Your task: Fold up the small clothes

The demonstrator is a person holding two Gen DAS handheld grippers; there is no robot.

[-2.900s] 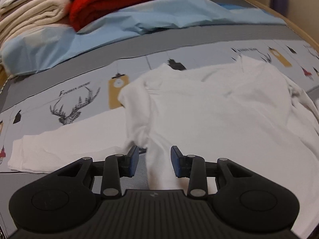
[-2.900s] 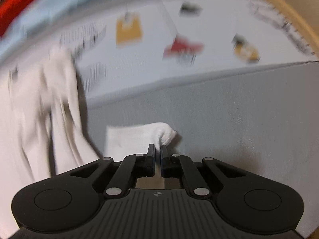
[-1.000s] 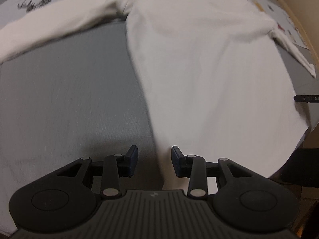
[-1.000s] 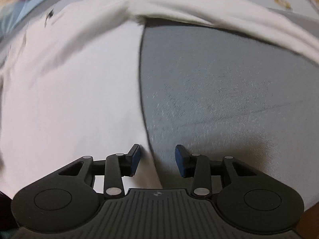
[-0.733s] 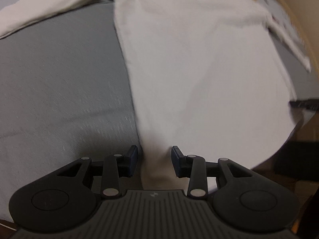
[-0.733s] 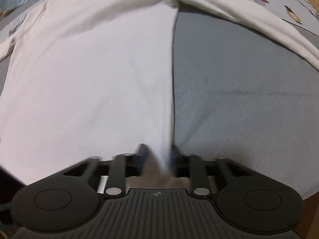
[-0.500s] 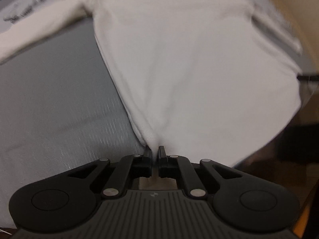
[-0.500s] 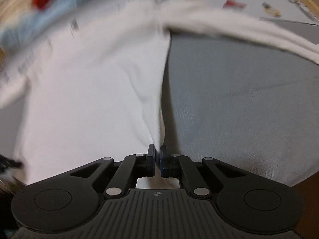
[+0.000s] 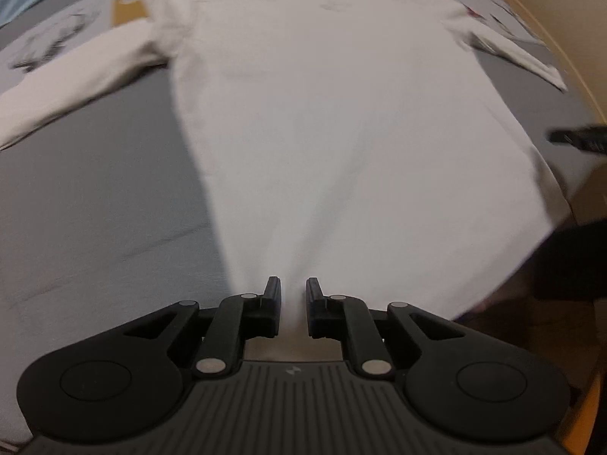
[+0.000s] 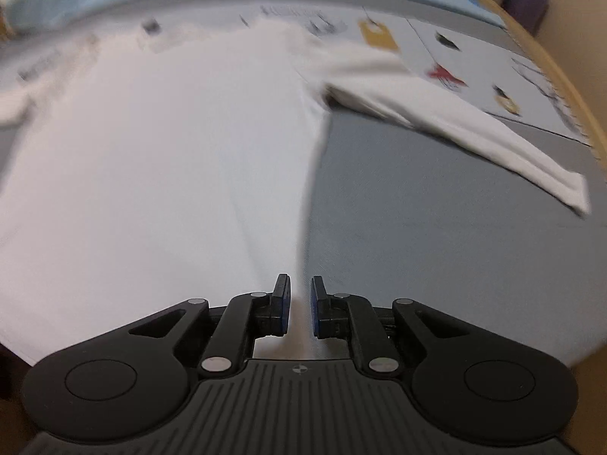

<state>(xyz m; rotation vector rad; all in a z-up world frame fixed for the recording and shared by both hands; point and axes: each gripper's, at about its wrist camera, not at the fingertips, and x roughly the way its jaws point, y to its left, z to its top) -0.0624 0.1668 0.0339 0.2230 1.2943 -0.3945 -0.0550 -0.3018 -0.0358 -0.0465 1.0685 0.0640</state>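
Plain white long-sleeved shirt [image 9: 334, 121], spread flat on grey bed sheet [image 9: 95, 208] (blurred). Long axis from hem at 6 o'clock to collar at 12. Left hand-held gripper [image 9: 293, 292] and right hand-held gripper [image 10: 299, 292] slightly parted around hem corners.

Bedsheet prints [image 10: 442, 72] blurred; shirt hem [image 9: 292, 326] hidden

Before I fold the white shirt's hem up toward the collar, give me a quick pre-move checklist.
1. Left hand-held gripper at the hem corner: ok; jaws slightly apart, fabric between.
2. Right hand-held gripper at the other corner: ok; same.
3. Firm grip on white shirt: cannot tell.
4. Shirt body flat: ok.
5. Both sleeves spread out: ok.
6. Collar position: cannot tell, blurred.
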